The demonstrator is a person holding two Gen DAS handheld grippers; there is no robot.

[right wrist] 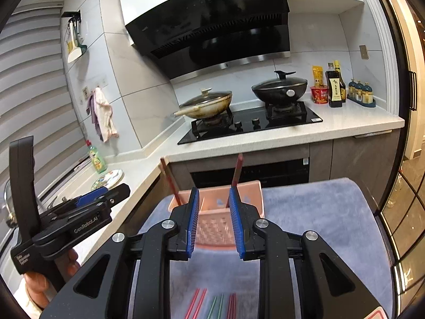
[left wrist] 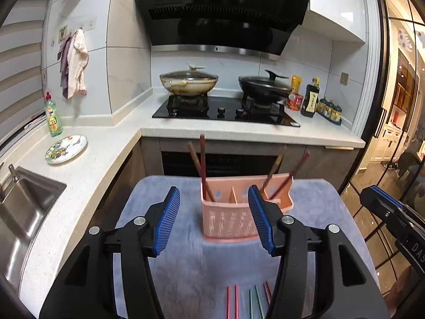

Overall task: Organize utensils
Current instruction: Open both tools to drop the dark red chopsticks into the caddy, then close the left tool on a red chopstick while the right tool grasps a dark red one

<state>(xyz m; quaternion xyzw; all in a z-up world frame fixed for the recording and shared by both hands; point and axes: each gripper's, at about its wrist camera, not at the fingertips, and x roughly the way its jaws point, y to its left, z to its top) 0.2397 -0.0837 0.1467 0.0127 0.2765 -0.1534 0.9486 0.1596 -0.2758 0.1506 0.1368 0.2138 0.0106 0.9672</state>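
From the left wrist, the left gripper (left wrist: 214,219) shows black arms ending in ribbed blue pads, spread apart with nothing between them; beyond the gap stands a pink plastic utensil holder (left wrist: 231,223), boxy, perforated on its front wall and split into compartments; it rests on a soft grey-blue cloth (left wrist: 186,265) with a fuzzy nap; two dark reddish chopsticks (left wrist: 202,167) stand nearly upright in the holder's left compartment, while another pair (left wrist: 289,172) leans to the right out of the right one; near the bottom edge, loose chopsticks (left wrist: 249,301) (red, green and red again) lie flat on the cloth, long axes running toward the holder; behind are a speckled pale countertop (left wrist: 111,143), a steel sink (left wrist: 24,207), a glossy black hob (left wrist: 225,111) carrying two lidded pans, and a black range hood (left wrist: 223,10); the right gripper (left wrist: 385,199) shows at the right edge. From the right wrist, the right gripper (right wrist: 214,222) has its blue pads parted by a narrow gap, empty, framing the holder (right wrist: 220,207); two chopsticks (right wrist: 236,170) rise from it, one tilted left, one nearly upright; the loose coloured ones (right wrist: 216,305) lie lengthwise on the cloth (right wrist: 318,226); a hand (right wrist: 50,273) holds the left gripper (right wrist: 106,195) at the left, its opening unclear here.
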